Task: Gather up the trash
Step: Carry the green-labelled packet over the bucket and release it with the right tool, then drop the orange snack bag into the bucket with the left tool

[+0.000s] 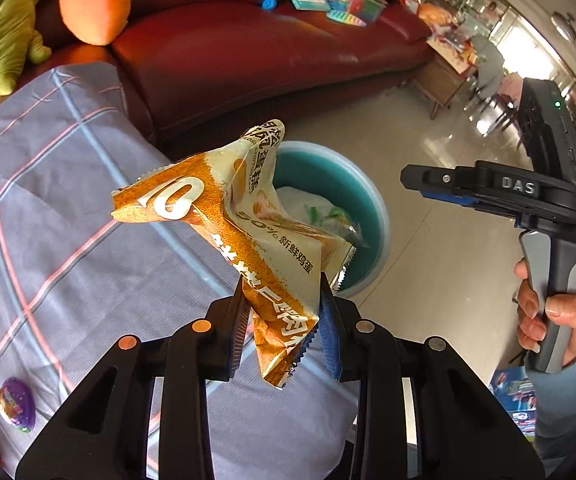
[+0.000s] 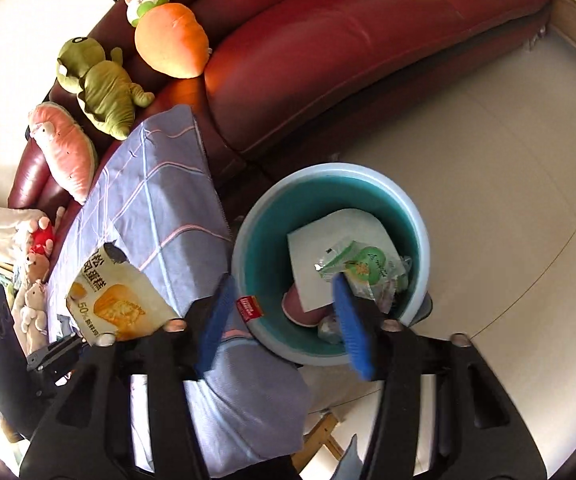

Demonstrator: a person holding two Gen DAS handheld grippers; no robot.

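Observation:
My left gripper [image 1: 281, 284] is shut on an orange and white snack wrapper [image 1: 243, 224] and holds it up over the checked cloth, close to the teal trash bin [image 1: 372, 196]. The wrapper also shows in the right wrist view [image 2: 119, 300]. My right gripper [image 2: 283, 284] is open and empty above the bin's near rim [image 2: 247, 240]. It also shows in the left wrist view [image 1: 420, 184], held by a hand. The bin holds a white sheet [image 2: 320, 252] and a green clear packet [image 2: 364, 264].
A table with a blue checked cloth [image 2: 159, 200] stands left of the bin. A purple wrapper [image 1: 15, 402] lies on it. A red sofa [image 2: 328, 52] with plush toys [image 2: 99, 88] is behind. Pale tiled floor [image 2: 508, 200] lies to the right.

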